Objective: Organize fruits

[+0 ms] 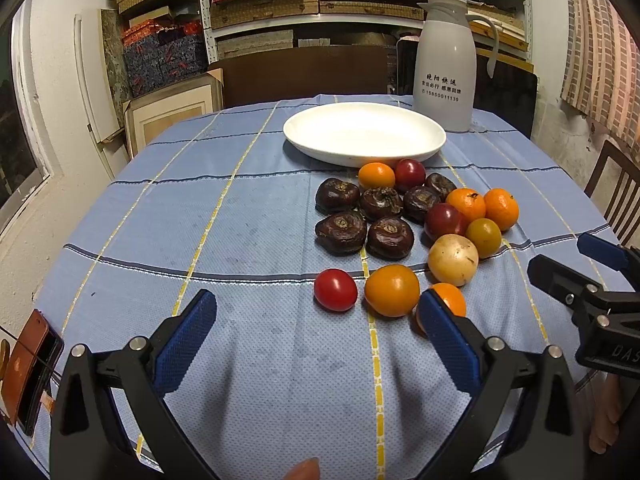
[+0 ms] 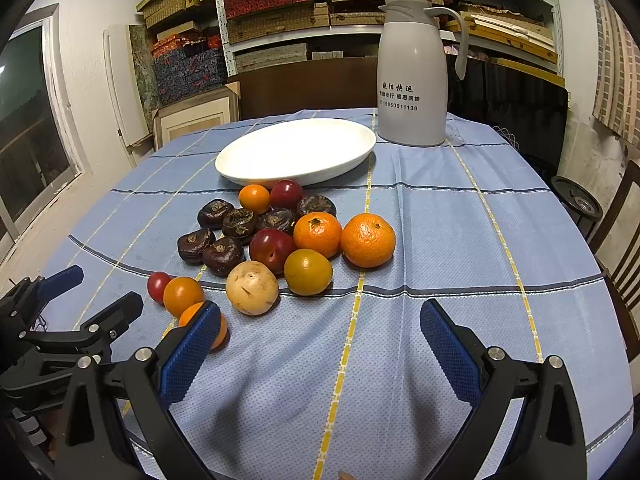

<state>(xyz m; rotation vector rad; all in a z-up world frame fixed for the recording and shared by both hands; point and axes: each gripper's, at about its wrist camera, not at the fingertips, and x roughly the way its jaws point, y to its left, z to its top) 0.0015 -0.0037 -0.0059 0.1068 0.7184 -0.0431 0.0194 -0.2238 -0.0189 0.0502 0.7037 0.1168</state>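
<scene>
Both my left gripper (image 1: 316, 332) and right gripper (image 2: 320, 340) gape empty at frame bottom. Nothing sits on the white plate (image 1: 320, 144) yet, so I judge the next move is grasping the nearest orange fruit (image 1: 450, 298).

Fruit pile (image 1: 404, 224) on table, just before plate (image 1: 364, 133); jug (image 1: 444, 64) behind plate, right.

The plate (image 1: 364, 134) is plain white. Beside it, the cloth (image 1: 240, 220) is light blue with yellow and dark blue lines. Near the plate sit dark brown water chestnuts (image 1: 341, 233), orange tangerines (image 2: 367, 240) and a red tomato (image 1: 335, 290).
</scene>
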